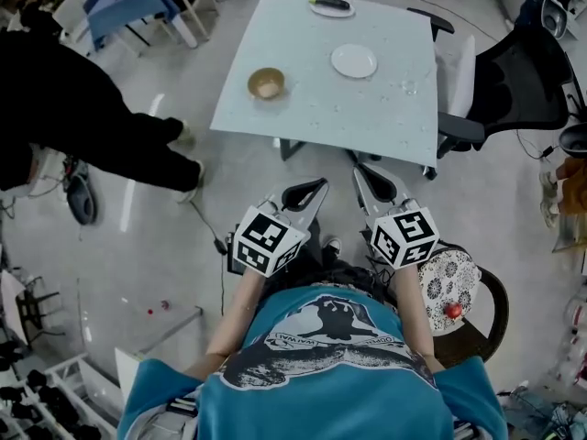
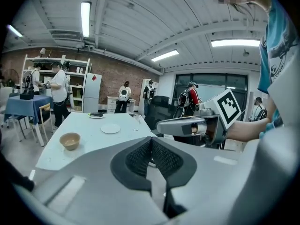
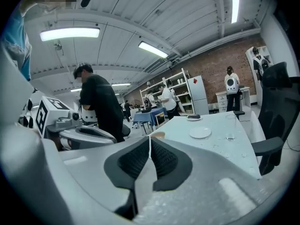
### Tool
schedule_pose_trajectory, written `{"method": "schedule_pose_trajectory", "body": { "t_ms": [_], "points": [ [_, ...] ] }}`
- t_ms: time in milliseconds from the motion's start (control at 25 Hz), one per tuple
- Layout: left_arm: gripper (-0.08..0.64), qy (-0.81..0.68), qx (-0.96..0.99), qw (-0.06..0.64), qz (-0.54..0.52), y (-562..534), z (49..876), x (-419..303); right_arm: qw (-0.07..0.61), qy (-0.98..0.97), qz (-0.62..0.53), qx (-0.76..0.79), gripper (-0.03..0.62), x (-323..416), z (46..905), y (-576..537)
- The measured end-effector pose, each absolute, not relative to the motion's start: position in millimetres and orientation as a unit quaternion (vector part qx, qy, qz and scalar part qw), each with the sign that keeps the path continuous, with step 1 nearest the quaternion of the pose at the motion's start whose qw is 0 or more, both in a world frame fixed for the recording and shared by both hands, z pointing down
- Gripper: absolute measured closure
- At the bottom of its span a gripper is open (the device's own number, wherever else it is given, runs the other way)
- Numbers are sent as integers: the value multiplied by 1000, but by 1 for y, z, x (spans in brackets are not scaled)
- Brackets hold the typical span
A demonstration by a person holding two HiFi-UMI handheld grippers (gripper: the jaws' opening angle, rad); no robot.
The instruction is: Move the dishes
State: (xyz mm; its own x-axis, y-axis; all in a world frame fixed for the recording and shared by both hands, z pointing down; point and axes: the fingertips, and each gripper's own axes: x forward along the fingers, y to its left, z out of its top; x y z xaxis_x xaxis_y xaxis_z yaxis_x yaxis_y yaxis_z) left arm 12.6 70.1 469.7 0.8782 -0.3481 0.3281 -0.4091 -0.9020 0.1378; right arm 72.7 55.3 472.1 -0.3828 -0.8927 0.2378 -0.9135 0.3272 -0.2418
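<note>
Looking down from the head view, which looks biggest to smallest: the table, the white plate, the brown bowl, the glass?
1. table
2. white plate
3. brown bowl, only slightly smaller across than the plate
4. glass, faint and clearly smallest

My right gripper (image 3: 150, 146) has its jaws pressed together on nothing. A bowl (image 3: 158, 135) sits just past the tips. Ahead and rightward, on the table (image 3: 215, 149), are a plate (image 3: 200, 133) and a glass (image 3: 230, 136). The left gripper (image 3: 82, 136) is alongside, leftward.

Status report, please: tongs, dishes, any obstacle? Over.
Tongs: left tongs shut, empty; right tongs shut, empty. Dishes: bowl, white plate, far plate on table, untouched. Nearby: person in black at table's left side, not in the way.
</note>
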Motion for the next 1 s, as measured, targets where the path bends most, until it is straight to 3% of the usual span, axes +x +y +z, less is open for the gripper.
{"method": "schedule_pose_trajectory", "body": {
  "t_ms": [1000],
  "points": [
    [548, -167, 970, 95, 149, 95, 464, 29, 42, -821, 156, 548, 591, 70, 470, 74]
  ]
}}
